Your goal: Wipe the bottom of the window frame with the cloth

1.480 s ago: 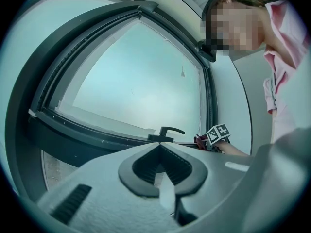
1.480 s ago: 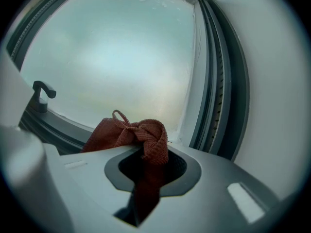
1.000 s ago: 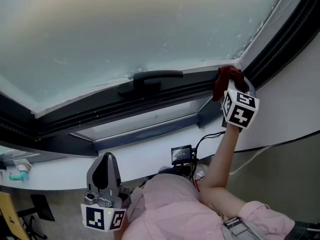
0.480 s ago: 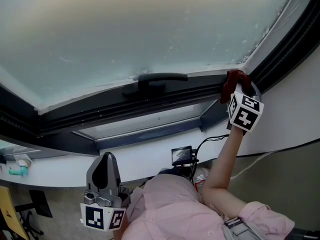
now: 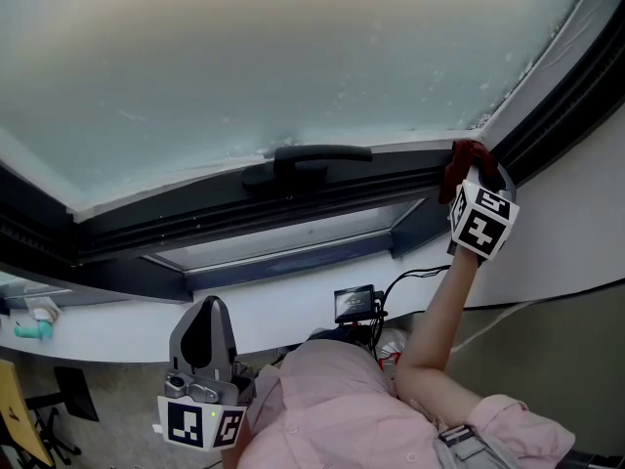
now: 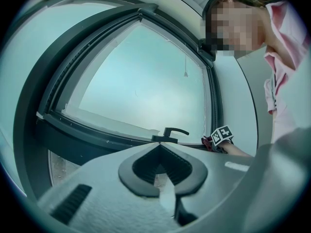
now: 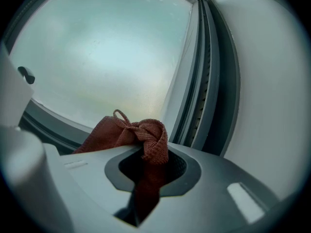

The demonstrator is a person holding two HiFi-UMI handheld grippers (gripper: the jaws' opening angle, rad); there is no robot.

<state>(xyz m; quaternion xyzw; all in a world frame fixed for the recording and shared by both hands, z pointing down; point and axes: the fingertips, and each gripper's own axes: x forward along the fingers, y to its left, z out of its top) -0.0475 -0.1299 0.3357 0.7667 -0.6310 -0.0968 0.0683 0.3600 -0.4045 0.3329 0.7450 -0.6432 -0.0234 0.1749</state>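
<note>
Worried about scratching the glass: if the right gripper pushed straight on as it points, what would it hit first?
Likely its own cloth presses first into the window frame by the corner, just below the glass; depth is unclear.

A frosted window (image 5: 293, 57) fills the top of the scene. It sits in a dark frame (image 5: 225, 218), with a black handle (image 5: 312, 157) at the middle of its bottom edge. At the frame's lower right corner, the right gripper (image 5: 471, 189) is raised on an outstretched arm (image 5: 435, 311). A red cloth (image 5: 459, 167) bunched at its tip touches the frame just beside the corner. The left gripper (image 5: 202, 313) is low at the lower left, beside a pink shirt (image 5: 332, 408). Its jaws are together and point up, well apart from the window. A white sill (image 5: 107, 345) runs below the frame. Near the sill's lower edge are a small screen (image 5: 354, 301) and a black cable (image 5: 410, 274).
</note>
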